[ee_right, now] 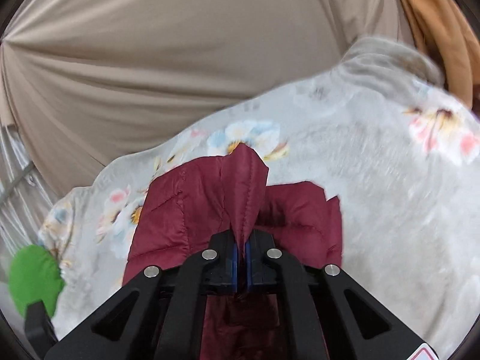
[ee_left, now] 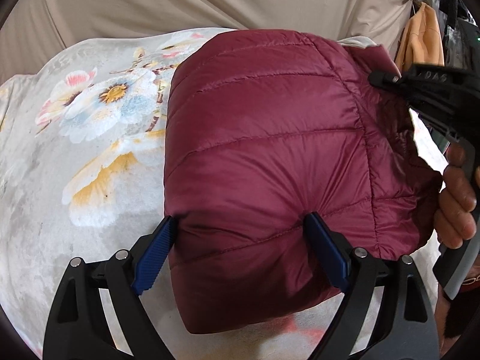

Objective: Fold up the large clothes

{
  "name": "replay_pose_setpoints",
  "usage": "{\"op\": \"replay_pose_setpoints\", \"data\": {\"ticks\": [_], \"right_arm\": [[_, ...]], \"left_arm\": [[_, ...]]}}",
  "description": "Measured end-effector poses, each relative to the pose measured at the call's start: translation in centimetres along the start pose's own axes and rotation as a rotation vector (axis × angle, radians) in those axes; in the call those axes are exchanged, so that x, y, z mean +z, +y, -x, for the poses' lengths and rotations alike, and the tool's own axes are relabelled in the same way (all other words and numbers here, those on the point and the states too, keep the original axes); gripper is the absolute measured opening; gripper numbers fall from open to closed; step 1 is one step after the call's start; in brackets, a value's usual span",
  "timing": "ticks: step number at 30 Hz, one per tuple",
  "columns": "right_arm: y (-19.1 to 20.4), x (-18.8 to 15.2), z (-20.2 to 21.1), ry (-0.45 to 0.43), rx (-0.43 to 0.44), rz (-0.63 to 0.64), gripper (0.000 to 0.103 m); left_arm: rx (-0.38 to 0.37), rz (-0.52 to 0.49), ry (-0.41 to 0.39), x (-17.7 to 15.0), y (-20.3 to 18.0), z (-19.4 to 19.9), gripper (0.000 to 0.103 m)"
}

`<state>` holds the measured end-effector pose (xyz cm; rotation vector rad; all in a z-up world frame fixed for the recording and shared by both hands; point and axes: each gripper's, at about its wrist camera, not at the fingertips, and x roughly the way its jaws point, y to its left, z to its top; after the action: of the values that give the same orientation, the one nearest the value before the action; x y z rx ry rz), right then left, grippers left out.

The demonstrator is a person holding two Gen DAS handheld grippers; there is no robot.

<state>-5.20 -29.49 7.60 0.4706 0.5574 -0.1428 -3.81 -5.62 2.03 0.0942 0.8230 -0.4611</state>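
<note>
A floral blanket (ee_left: 90,150) covers the bed, and on it lies the maroon quilted jacket (ee_left: 264,138), folded into a puffy bundle. It looks light, soft and slippery, likely to spring open, so seams and edges are the best holds. The left gripper (ee_left: 240,240) straddles the bundle's near edge, its blue pads (ee_left: 154,255) pressing into the padding. The right gripper (ee_right: 241,258) is clamped on a stitched ridge of the jacket, lifted above the rest.
</note>
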Motion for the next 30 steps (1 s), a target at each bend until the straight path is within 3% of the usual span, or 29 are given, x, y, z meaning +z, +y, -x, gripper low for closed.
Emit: {"op": "replay_pose_setpoints", "data": {"ticks": [4, 8, 10, 13, 16, 18, 20, 22, 26, 30], "right_arm": [[-1.8, -1.8, -5.3, 0.116, -0.118, 0.044, 0.004], [-0.2, -2.4, -6.1, 0.120, -0.213, 0.184, 0.004], [-0.2, -2.3, -5.3, 0.111, -0.206, 0.171, 0.005], [-0.9, -1.4, -0.9, 0.046, -0.135, 0.081, 0.008], [-0.3, -1.6, 3.1, -0.006, -0.074, 0.080, 0.012], [0.1, -2.6, 5.2, 0.015, 0.020, 0.076, 0.013], [0.7, -4.1, 6.1, 0.055, 0.061, 0.098, 0.012], [1.0, -5.5, 6.3, 0.075, 0.053, 0.126, 0.011], [-0.3, -8.9, 4.1, 0.134, -0.080, 0.148, 0.003], [-1.8, -10.2, 2.2, 0.165, -0.067, 0.122, 0.001]], "left_arm": [[-0.009, -0.036, -0.026, 0.0, -0.9, 0.3, 0.090], [0.019, -0.059, -0.028, -0.1, -1.5, 0.2, 0.090], [0.019, -0.049, -0.016, -0.1, -1.3, 0.0, 0.090], [0.007, -0.031, -0.006, -0.1, -0.8, 0.0, 0.090], [-0.010, -0.005, 0.001, 0.0, -0.3, -0.1, 0.091], [-0.007, -0.005, 0.000, 0.0, -0.4, -0.2, 0.091], [-0.002, -0.009, -0.004, -0.1, -0.5, -0.2, 0.091], [0.000, -0.006, -0.005, -0.1, -0.6, -0.1, 0.091], [0.002, -0.003, -0.007, -0.3, -0.5, -0.1, 0.092], [0.015, -0.025, -0.009, -0.3, -0.9, -0.2, 0.093]]}}
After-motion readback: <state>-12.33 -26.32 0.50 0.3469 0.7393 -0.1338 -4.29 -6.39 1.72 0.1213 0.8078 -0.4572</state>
